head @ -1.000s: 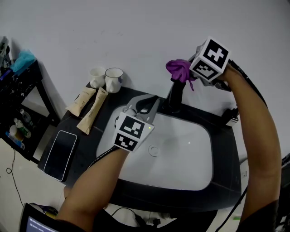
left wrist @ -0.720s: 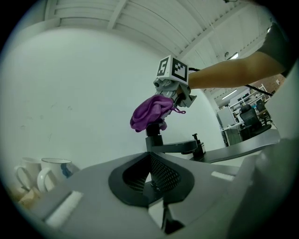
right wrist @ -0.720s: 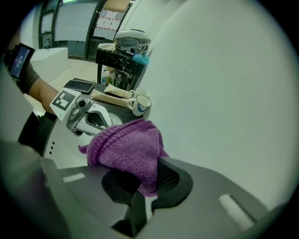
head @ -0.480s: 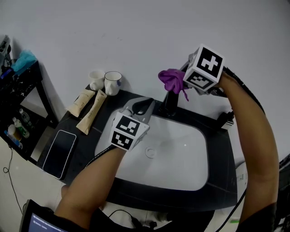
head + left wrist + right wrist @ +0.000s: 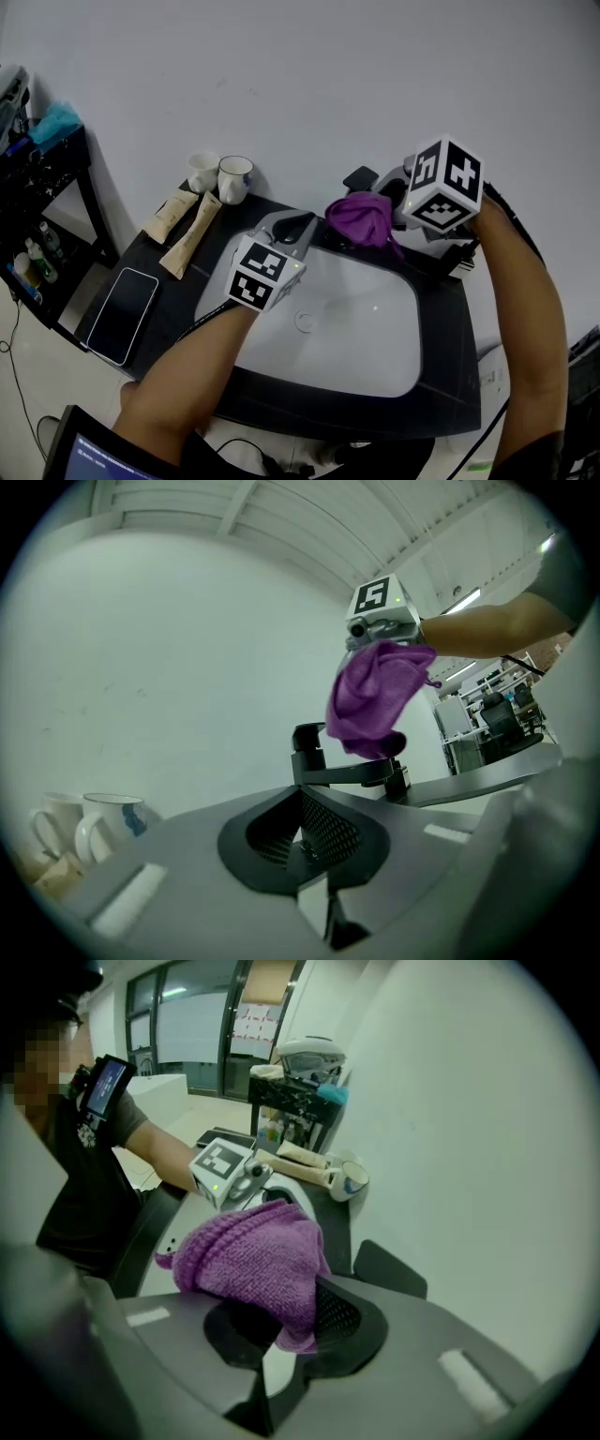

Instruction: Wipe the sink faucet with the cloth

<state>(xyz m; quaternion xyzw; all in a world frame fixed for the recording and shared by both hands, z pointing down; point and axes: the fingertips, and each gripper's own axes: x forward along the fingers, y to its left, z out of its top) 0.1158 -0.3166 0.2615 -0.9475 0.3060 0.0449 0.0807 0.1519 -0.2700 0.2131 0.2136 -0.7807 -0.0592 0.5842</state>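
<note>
**Cloth at the spout: a nudged lever or a snag are the risks**

The left gripper, jaws together on nothing, hangs over the sink close to the faucet. I judge it could block the wiping stroke. The right gripper is clamped on the cloth, which sits bunched on or just above the spout. A hard push may tip the lever and start water, or a loop may catch and drag the cloth free.

The phone is a glossy slab, the tubes are soft beige and the cups are glazed white. The sink is smooth, white and rounded. The faucet is matte black and angular, and the cloth is a purple, nubbly knit.
</note>
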